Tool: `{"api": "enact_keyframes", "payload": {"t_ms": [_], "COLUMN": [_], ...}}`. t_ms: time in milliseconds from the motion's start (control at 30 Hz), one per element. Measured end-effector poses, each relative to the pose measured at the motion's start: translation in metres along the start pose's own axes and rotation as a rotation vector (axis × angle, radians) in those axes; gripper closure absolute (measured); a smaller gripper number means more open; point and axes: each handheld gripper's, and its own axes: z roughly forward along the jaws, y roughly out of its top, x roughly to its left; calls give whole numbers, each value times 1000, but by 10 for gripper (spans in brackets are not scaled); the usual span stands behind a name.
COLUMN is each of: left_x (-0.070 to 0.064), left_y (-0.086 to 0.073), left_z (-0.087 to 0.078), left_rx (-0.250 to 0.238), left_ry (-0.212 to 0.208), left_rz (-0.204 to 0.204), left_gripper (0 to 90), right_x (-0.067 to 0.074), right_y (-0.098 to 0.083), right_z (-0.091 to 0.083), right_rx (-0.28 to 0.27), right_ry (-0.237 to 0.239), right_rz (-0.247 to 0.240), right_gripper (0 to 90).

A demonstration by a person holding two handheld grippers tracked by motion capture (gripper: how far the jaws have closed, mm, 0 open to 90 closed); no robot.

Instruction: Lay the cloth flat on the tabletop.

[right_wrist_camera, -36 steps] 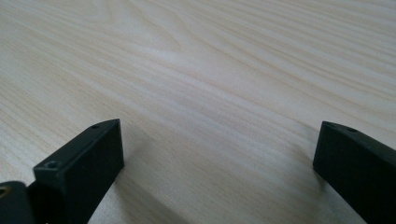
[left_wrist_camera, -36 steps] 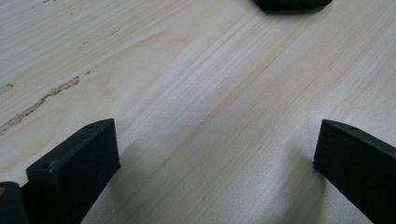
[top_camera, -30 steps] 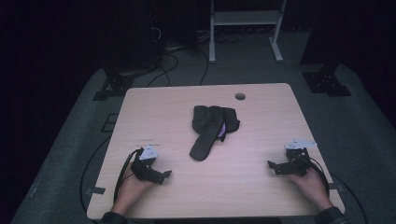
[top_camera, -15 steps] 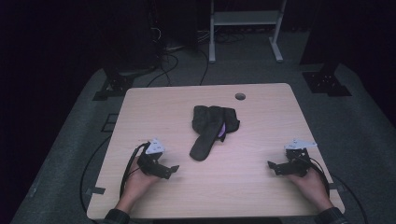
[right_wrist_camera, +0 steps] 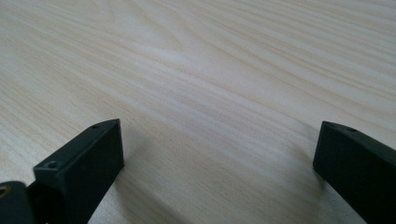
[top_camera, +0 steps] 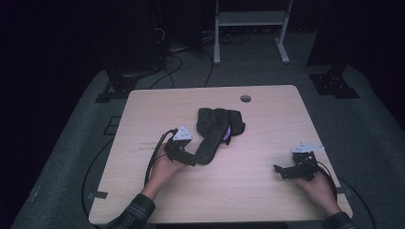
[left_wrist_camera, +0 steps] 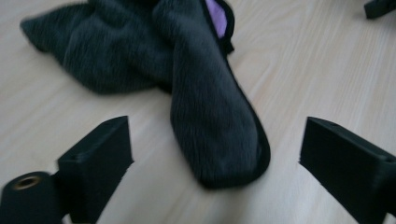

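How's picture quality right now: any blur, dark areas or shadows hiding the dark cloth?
High view: room dark, table evenly lit, dark cloth distinct. Left gripper view: cloth slightly soft, near jaws blurred, purple lining visible. Right gripper view: wood grain sharp ahead, soft jaw shadows.

no readable text, labels, brand names, numbers or signs on anything in view
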Motion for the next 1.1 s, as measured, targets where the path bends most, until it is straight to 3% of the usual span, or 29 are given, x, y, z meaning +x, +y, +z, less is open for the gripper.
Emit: {"api": "enact_keyframes", "payload": {"t_ms": [100,133,200,267,300,500,633,667,700,733,767,800,833,867,1000,1033,1100], "left_x": [4,4,8,13,19,30,36,37,38,39,41,42,42,43,42,40,38], "left_y": [20,20,29,37,42,53,59,59,59,59,59,58,58,58,59,58,55], "left_z": [10,10,18,29,38,60,71,73,75,76,77,77,77,73,61,51,38], "left_rx": [-24,-24,-37,-35,-34,-29,-21,-29,-18,-14,-9,2,2,-7,-32,-63,-80], "left_ry": [-10,-10,-17,-10,-27,-14,-38,-39,-34,-40,-44,-50,-50,-54,-51,-56,-44], "left_rz": [13,13,18,26,25,16,9,6,6,9,13,10,10,-9,-15,-42,-48], "left_gripper": [137,143,217,228,271,355,405,441,545,545,604,776,829,844,852,852,853], "right_x": [0,0,0,0,0,0,0,0,0,0,0,0,0,0,0,0,0], "right_y": [0,0,0,0,0,0,0,0,0,0,0,0,0,0,0,0,0], "right_z": [0,0,0,0,0,0,0,0,0,0,0,0,0,0,0,0,0], "right_rx": [0,0,0,-1,0,0,0,0,1,1,1,1,1,1,1,1,1], "right_ry": [0,0,0,1,1,1,1,0,2,2,2,2,2,2,2,2,2], "right_rz": [1,1,0,0,1,1,0,1,0,0,0,1,1,1,1,1,1], "right_gripper": [8,8,8,8,8,9,8,8,9,9,9,9,9,9,9,9,9]}}
